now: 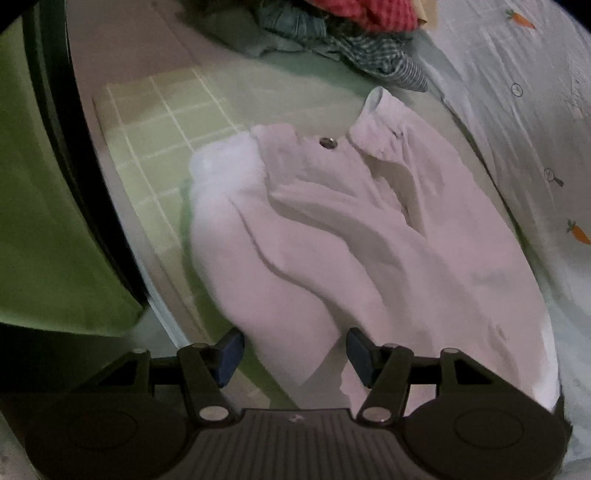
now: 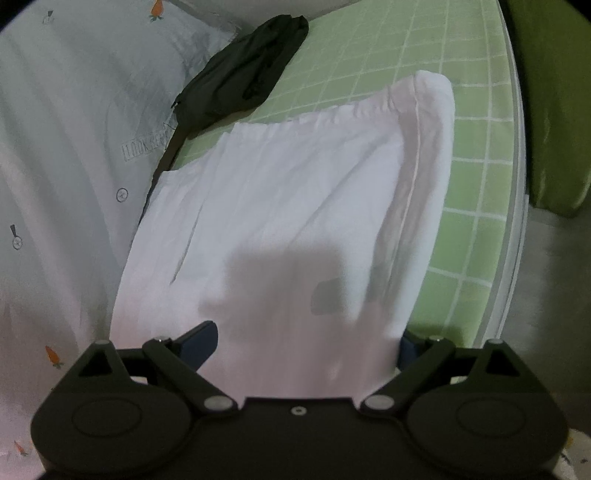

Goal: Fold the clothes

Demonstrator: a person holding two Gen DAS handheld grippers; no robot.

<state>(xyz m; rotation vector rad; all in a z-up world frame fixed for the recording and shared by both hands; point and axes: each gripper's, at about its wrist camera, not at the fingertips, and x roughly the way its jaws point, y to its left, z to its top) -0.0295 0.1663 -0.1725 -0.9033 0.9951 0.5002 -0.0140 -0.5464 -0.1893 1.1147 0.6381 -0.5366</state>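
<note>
Half-folded white shirt [image 1: 354,229] on green checked sheet [image 1: 155,136], between two grippers.

Left gripper [image 1: 293,356] at 6 o'clock of its view, tilted steeply down, jaws apart, blue pads clear of the sleeve cloth lying between them. Collar at 12 o'clock of the shirt, metal snap button [image 1: 327,142] at 11. Looks light, soft, limp, likely to sag and slide: best pinched at a hem or folded edge. Heap of clothes [image 1: 332,33] at 12 o'clock, carrot-print quilt [image 1: 517,110] at 2. Right gripper [image 2: 306,345] angled down, jaws wide, cloth draped between the pads; grip cannot be told. Black garment [image 2: 240,77] at 11 o'clock.
</note>
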